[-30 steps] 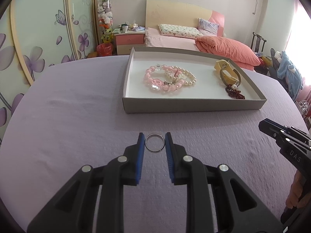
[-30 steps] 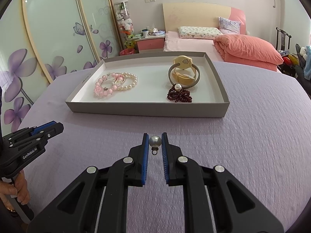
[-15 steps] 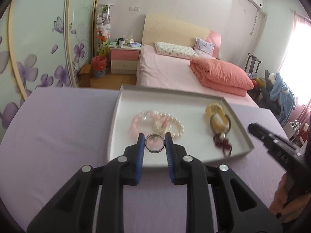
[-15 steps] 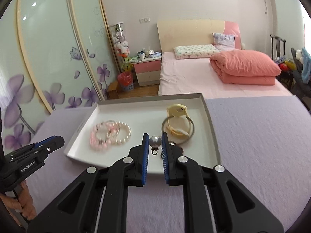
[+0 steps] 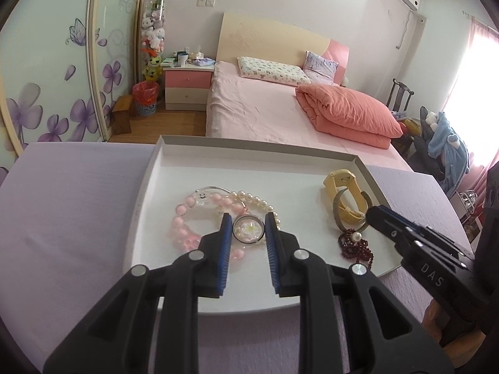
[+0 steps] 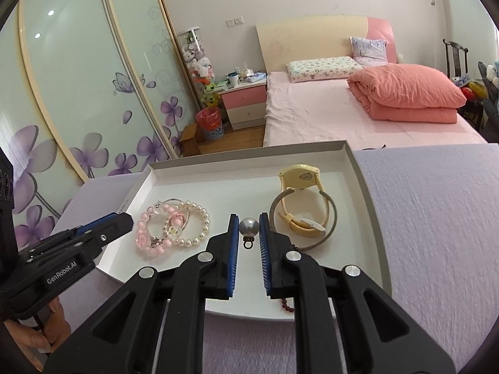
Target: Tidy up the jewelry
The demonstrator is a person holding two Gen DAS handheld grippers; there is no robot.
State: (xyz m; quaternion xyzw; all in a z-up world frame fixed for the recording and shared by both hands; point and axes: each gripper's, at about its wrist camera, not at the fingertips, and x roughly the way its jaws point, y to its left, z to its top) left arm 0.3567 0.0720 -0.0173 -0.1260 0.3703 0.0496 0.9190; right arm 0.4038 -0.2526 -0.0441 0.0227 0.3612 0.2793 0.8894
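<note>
The left gripper [image 5: 248,229] is clenched on a silver ring [image 5: 248,230], held above the pink bead bracelet [image 6: 152,232] and pearl bracelet [image 6: 193,227] in the grey tray [image 6: 363,193]. Better to lower it over bare tray floor beside them before letting go, so it doesn't tangle or roll. The right gripper [image 6: 248,229] pinches a pearl pendant [image 6: 248,227] above the tray's middle, just left of the yellow watch [image 6: 304,199]; the garnet-like bead string [image 5: 355,244] lies beneath, mostly hidden in the right wrist view. Set the pendant down low and release slowly. The tray sits on a lilac cloth [image 6: 436,218]; beyond are a pink bed [image 6: 327,115] and floral sliding doors [image 6: 78,93].
</note>
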